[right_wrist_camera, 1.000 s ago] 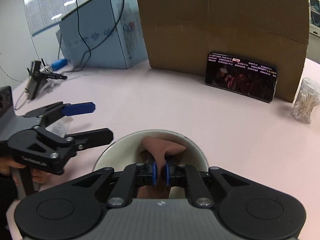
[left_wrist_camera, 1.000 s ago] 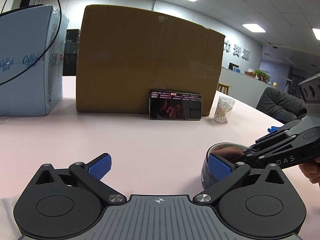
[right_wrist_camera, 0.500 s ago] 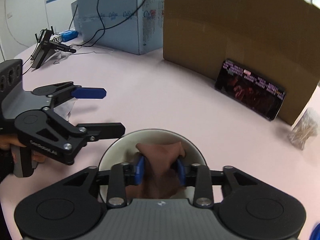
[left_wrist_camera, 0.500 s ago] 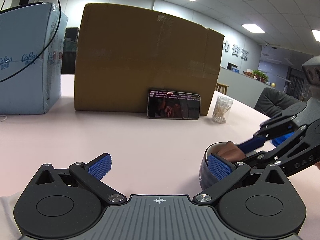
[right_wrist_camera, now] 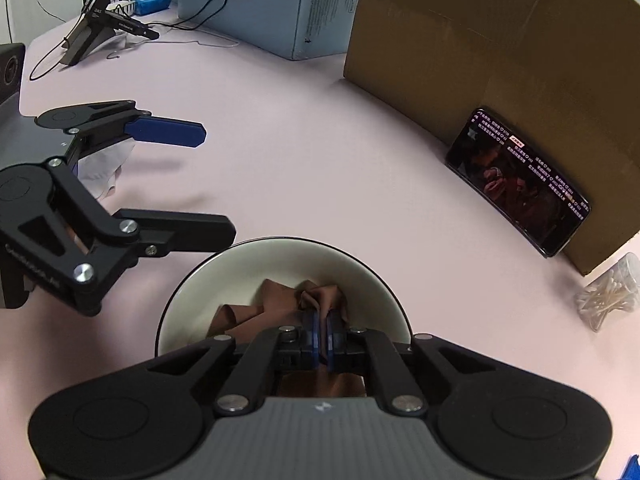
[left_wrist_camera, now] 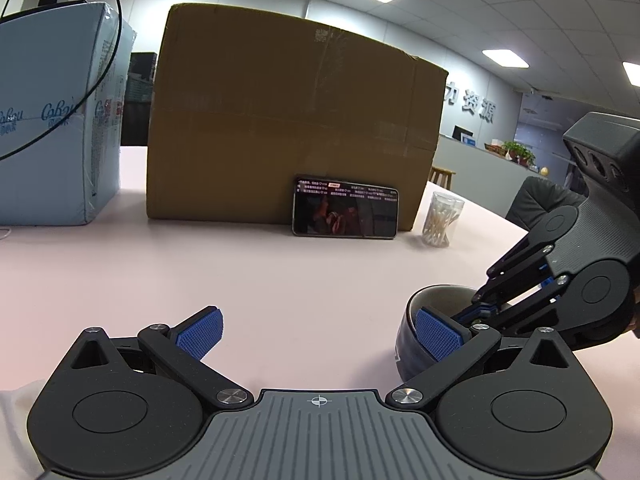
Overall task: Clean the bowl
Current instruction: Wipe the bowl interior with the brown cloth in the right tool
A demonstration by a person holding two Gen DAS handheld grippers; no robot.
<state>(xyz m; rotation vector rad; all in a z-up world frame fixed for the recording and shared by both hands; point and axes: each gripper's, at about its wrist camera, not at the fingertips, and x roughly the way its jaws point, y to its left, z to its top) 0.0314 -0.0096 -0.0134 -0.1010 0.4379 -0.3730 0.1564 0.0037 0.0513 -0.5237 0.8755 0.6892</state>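
Note:
A bowl (right_wrist_camera: 280, 264), white inside and dark outside, stands on the pink table; it also shows in the left wrist view (left_wrist_camera: 416, 344). A brown cloth (right_wrist_camera: 280, 300) lies inside it. My right gripper (right_wrist_camera: 320, 334) is shut on the brown cloth and reaches down into the bowl; in the left wrist view (left_wrist_camera: 476, 312) it dips over the rim. My left gripper (left_wrist_camera: 318, 332) is open and empty, its right finger beside the bowl's outer wall; it also shows in the right wrist view (right_wrist_camera: 200, 184) left of the bowl.
A large cardboard box (left_wrist_camera: 292, 128) stands at the back with a phone (left_wrist_camera: 346, 212) leaning on it. A jar of cotton swabs (left_wrist_camera: 440, 220) is to its right. A light blue carton (left_wrist_camera: 52, 120) with a cable stands at the back left. A crumpled white tissue (right_wrist_camera: 104, 168) lies left.
My right gripper opened half a second ago and has closed again on the cloth. It has tilted down steeper into the bowl. My left gripper has stayed open beside the bowl.

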